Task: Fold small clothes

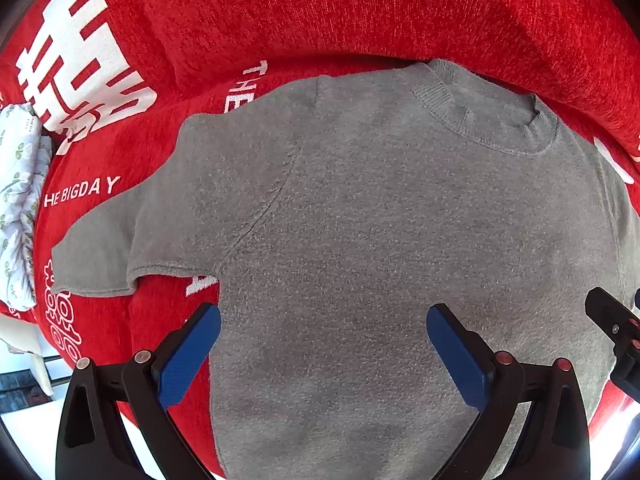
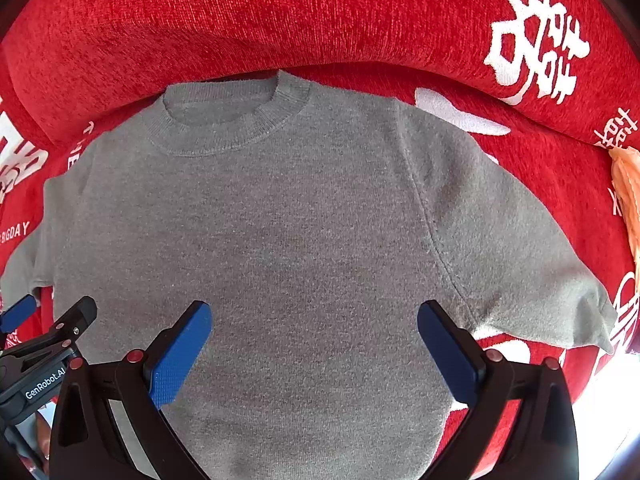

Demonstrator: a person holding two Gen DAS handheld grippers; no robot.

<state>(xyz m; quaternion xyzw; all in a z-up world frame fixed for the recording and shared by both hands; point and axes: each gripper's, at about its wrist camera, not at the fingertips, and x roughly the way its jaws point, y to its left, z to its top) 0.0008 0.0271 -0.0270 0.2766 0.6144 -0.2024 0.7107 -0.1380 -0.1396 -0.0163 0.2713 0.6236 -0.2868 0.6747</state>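
**Grey top spread flat, both grippers poised wide over its lower half**

The grey short-sleeved top [image 1: 380, 220] [image 2: 280, 220] lies face up and unfolded on a red plush cover [image 1: 360, 12] [image 2: 240, 20]. Its fabric is a fine, flecked knit with a ribbed round collar [image 1: 492, 120] [image 2: 236, 120] at the far end, just beside a raised roll of the same red cloth. Both sleeves are spread outward: one reaches to the left in the left wrist view [image 1: 120, 248], the other to the right in the right wrist view [image 2: 532, 272], each with a stitched seam running up toward the collar. The body looks smooth, with only faint shading and no marked creases.

The left gripper [image 1: 324, 344] sits over the lower left part of the body; its blue-padded fingers [image 1: 188, 356] are spread wide, the left one at the top's side edge, below the armpit, the other over the grey cloth. The right gripper [image 2: 314, 340] is likewise spread wide with nothing between its fingers, its right finger near the other armpit. Whether either one touches the fabric cannot be told.

The red cover carries white characters and the words "THE BIGDAY" [image 1: 82, 192]. A pale floral fabric [image 1: 20, 200] lies at the far left edge, and a peach-coloured cloth [image 2: 630, 200] at the far right.
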